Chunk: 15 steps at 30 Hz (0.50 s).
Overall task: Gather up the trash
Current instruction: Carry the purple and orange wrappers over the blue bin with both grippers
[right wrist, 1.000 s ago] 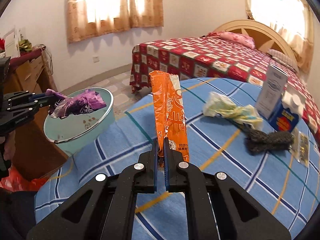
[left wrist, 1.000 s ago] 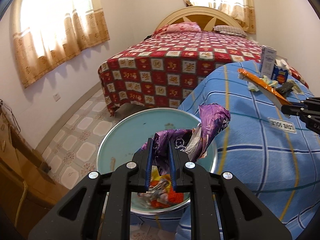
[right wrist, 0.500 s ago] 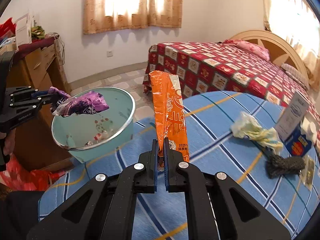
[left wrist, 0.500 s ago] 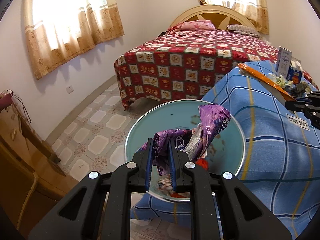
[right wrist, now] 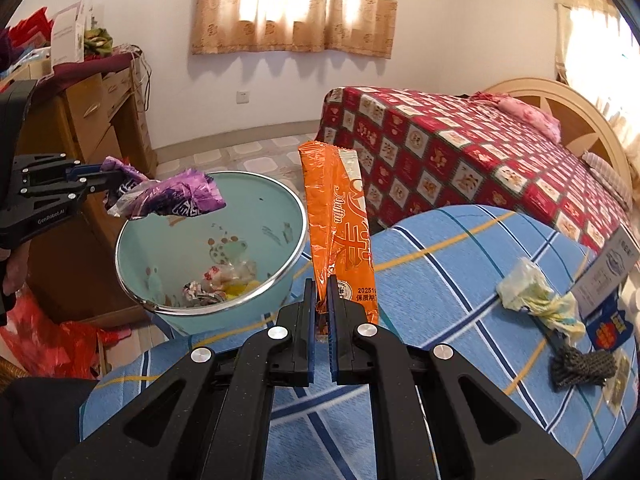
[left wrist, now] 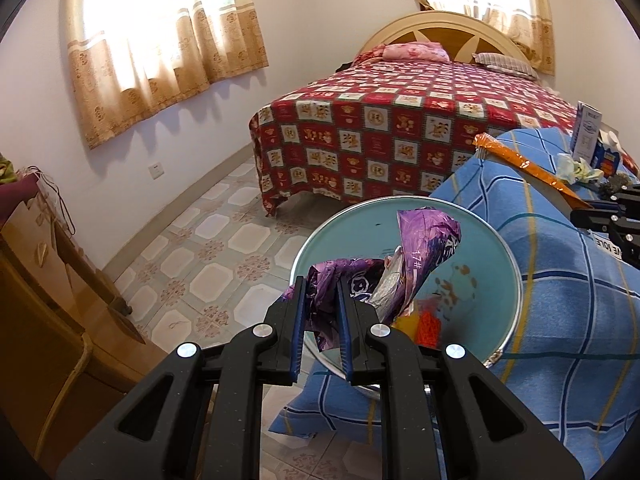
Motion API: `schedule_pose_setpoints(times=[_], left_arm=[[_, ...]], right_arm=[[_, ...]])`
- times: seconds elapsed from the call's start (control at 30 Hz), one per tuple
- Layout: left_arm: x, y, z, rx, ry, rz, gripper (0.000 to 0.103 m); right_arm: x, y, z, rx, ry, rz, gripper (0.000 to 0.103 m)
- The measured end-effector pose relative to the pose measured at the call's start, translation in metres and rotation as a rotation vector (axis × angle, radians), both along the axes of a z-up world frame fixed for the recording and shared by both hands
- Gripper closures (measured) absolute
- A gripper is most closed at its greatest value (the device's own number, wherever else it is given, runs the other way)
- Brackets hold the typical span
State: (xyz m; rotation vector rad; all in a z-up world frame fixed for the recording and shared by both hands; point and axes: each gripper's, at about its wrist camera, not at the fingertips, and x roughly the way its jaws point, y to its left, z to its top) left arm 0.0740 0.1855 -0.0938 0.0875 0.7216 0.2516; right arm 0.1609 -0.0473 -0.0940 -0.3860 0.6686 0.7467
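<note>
My left gripper (left wrist: 321, 284) is shut on a crumpled purple wrapper (left wrist: 416, 252), which hangs over the mouth of a teal bin (left wrist: 500, 240) with a metal rim. From the right wrist view the same left gripper (right wrist: 116, 184) holds the purple wrapper (right wrist: 176, 198) above the teal bin (right wrist: 280, 276), where several scraps lie inside. My right gripper (right wrist: 320, 284) is shut on the lower end of a long orange snack wrapper (right wrist: 340, 216) that stands upright over the blue-sheeted bed (right wrist: 440, 280), right of the bin.
On the blue bed lie a crumpled pale tissue (right wrist: 536, 296), a dark knitted piece (right wrist: 580, 366), a blue carton (right wrist: 612, 324) and a white box (right wrist: 612, 268). Behind stands a red patterned bed (left wrist: 400, 132). A wooden dresser (right wrist: 96, 120) is at left, tiled floor (left wrist: 208, 256) between.
Both grippers shifted sideways toward the bin with their wrappers still held. The bin now sits more centred under the purple wrapper and closer to the orange one.
</note>
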Motion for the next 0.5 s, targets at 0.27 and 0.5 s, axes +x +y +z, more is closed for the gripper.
schedule_pose_setpoints(times=[0.27,0.5], left_arm=[[-0.003,0.01,0.0,0.01,-0.008,0.024,0.089],[-0.005,0.015,-0.002,0.01,-0.009,0.039,0.089]], right_arm=[[-0.004,0.018,-0.001,-0.005,-0.004,0.038,0.097],[-0.005,0.028,-0.001,-0.01,-0.008,0.057,0.097]])
